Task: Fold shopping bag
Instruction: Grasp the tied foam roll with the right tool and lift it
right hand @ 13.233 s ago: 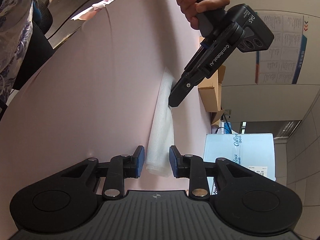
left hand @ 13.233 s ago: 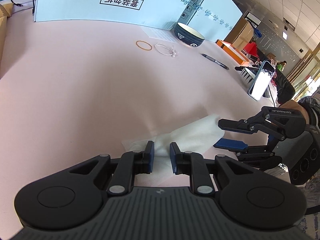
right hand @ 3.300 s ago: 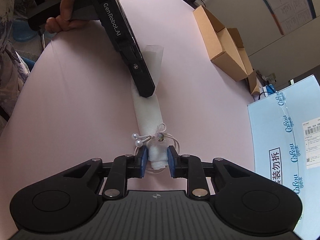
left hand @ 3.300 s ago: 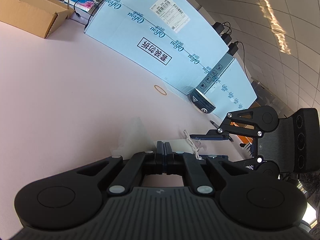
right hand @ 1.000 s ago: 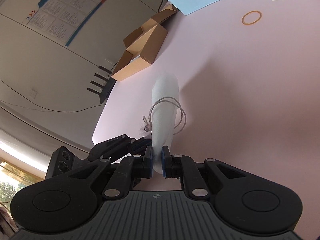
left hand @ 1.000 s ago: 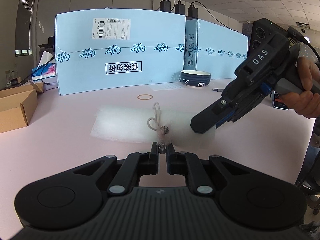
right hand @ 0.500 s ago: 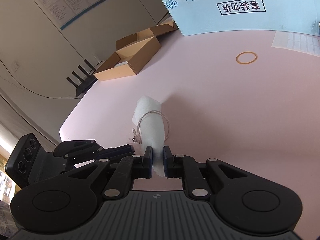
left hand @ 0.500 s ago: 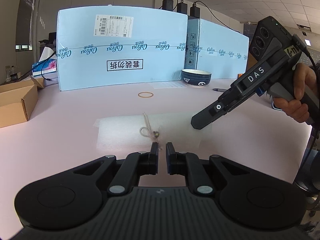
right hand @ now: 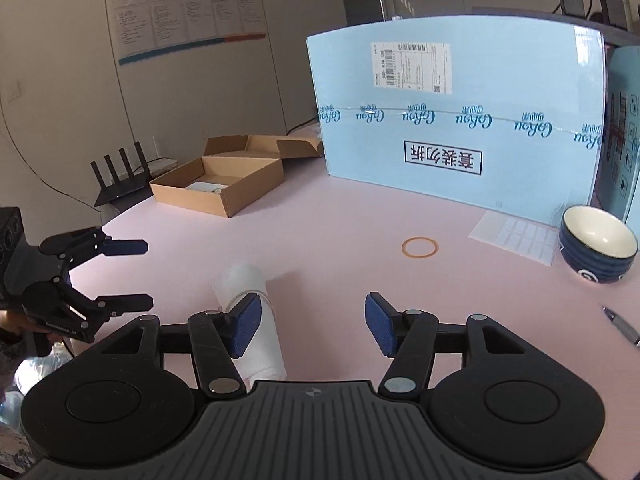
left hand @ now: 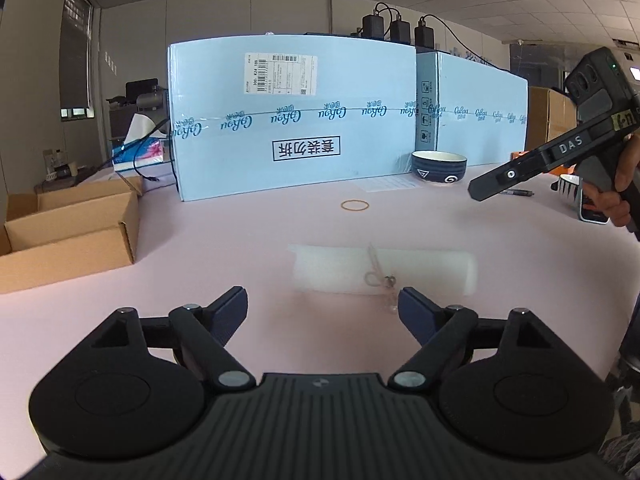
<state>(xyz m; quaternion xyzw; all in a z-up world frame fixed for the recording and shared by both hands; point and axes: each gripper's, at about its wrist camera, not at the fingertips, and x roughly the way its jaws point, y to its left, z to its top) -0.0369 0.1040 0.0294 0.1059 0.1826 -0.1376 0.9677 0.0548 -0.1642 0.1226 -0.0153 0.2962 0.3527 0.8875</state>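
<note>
Both tongs opening, nothing clamped: left gripper (left hand: 320,312) spread wide just short of rolled shopping bag (left hand: 384,268), right gripper (right hand: 312,320) spread w/ bag's near end (right hand: 260,344) beside its left pad, not pinched. Bag resting free on pink table (left hand: 240,240), mid-table, well apart from blue bowl (left hand: 439,167) and rubber band (left hand: 355,205). Tied round middle w/ beaded elastic loop (left hand: 378,278). Long axis running left-right across left cam, parallel to big blue carton (left hand: 292,120); in right cam running away from lens. Risk, prob.: loop slack or off-centre, so roll springing open once untouched; pad snagging loop on pull-back.
</note>
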